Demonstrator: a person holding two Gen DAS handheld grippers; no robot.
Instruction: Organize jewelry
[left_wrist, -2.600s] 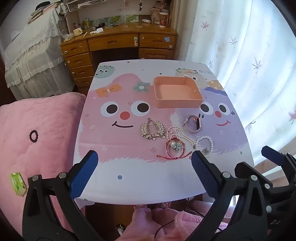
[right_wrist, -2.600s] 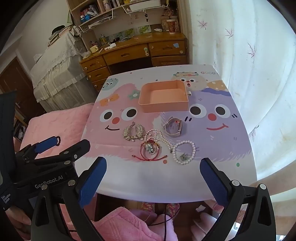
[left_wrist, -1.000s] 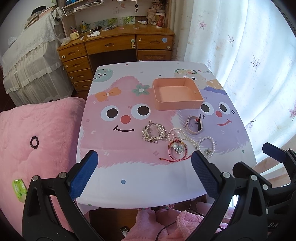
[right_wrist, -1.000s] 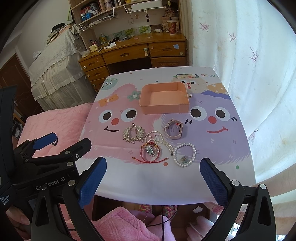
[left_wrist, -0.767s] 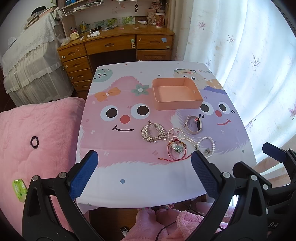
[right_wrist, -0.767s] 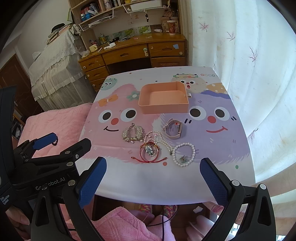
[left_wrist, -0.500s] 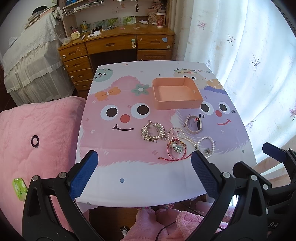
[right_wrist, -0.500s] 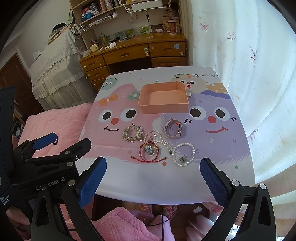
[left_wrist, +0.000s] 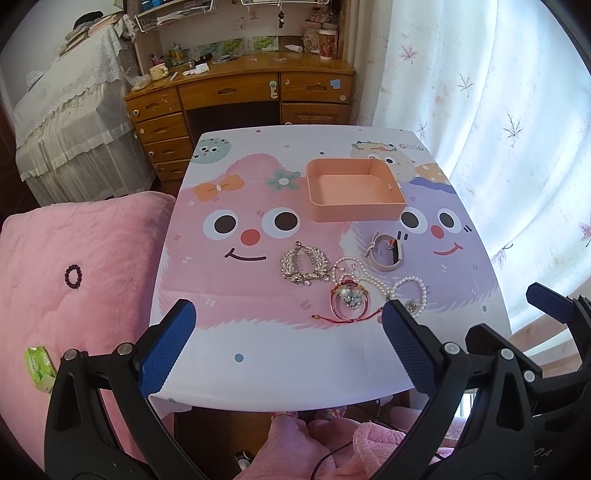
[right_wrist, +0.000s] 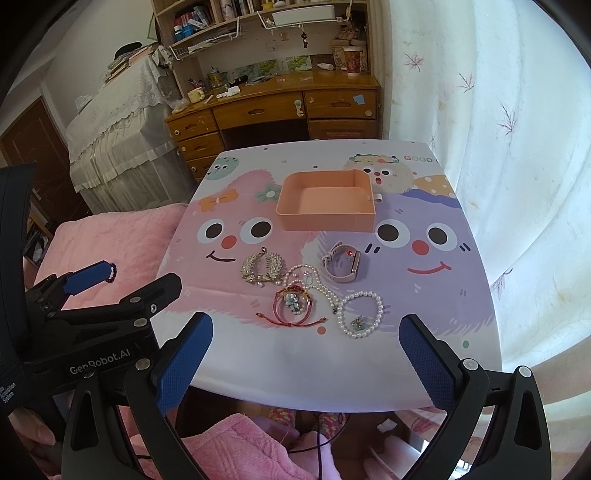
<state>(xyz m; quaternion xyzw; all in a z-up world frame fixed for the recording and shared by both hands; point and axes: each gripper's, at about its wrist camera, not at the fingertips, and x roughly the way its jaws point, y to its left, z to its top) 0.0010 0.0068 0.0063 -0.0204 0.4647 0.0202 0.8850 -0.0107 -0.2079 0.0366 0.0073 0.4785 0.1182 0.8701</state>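
5 jewelry pieces are lying loose on the tabletop while the peach tray is sitting empty behind them; left gripper and right gripper are hovering, fingers spread, nothing yet sorted
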